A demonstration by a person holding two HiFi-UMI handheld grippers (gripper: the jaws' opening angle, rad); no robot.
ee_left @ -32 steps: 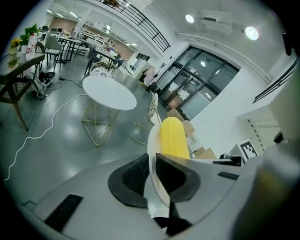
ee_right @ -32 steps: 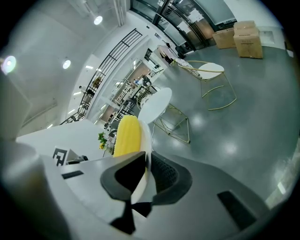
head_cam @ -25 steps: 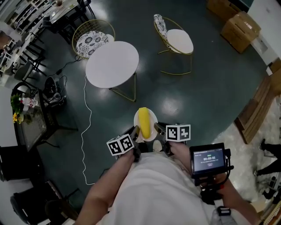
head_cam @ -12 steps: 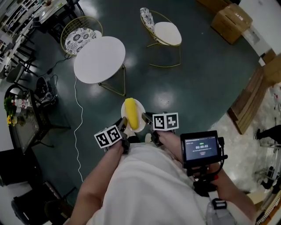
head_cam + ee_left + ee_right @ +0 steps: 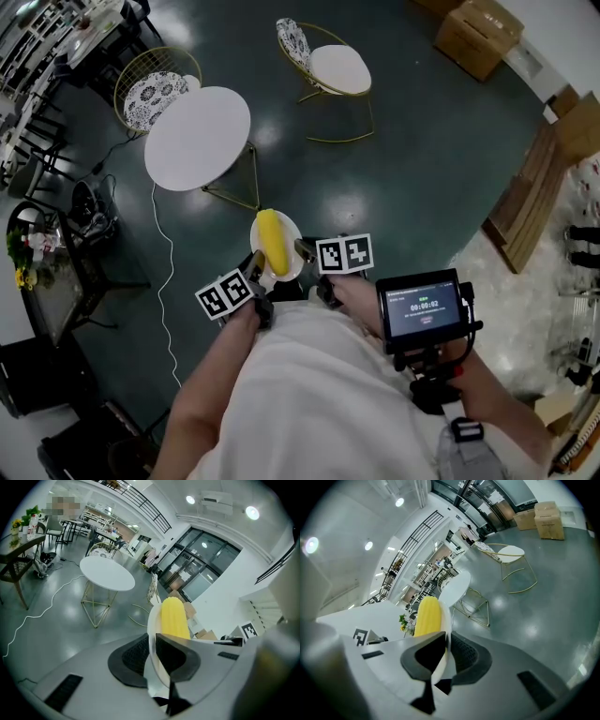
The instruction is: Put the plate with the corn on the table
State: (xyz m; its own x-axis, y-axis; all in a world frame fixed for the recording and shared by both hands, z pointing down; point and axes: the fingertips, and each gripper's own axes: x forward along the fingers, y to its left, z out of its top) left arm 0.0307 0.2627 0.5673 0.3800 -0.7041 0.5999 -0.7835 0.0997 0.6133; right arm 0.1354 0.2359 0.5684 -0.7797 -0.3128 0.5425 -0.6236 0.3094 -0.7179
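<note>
Carried toward the round white desk (image 5: 197,138): I hold the white plate (image 5: 287,266) in mid-air between both claws, the yellow corn (image 5: 272,240) lying lengthwise on it and pointing away from me. The left claw (image 5: 155,656) pinches the plate's left rim between its dark pads, and the right claw (image 5: 443,657) pinches the right rim in the same way, so neither is spread and neither is pressed onto itself. The plate hangs over the dark floor (image 5: 412,169), on the near side of the desk and a little to its right, not yet touching it. Against the frame of a second ago, the desk and the two wire chairs (image 5: 339,67) have slid to the left in the head view, and the gap between the plate's far edge and the desk's near edge has narrowed. A white cable (image 5: 167,281) trails across the floor on the left, near the desk's legs.
</note>
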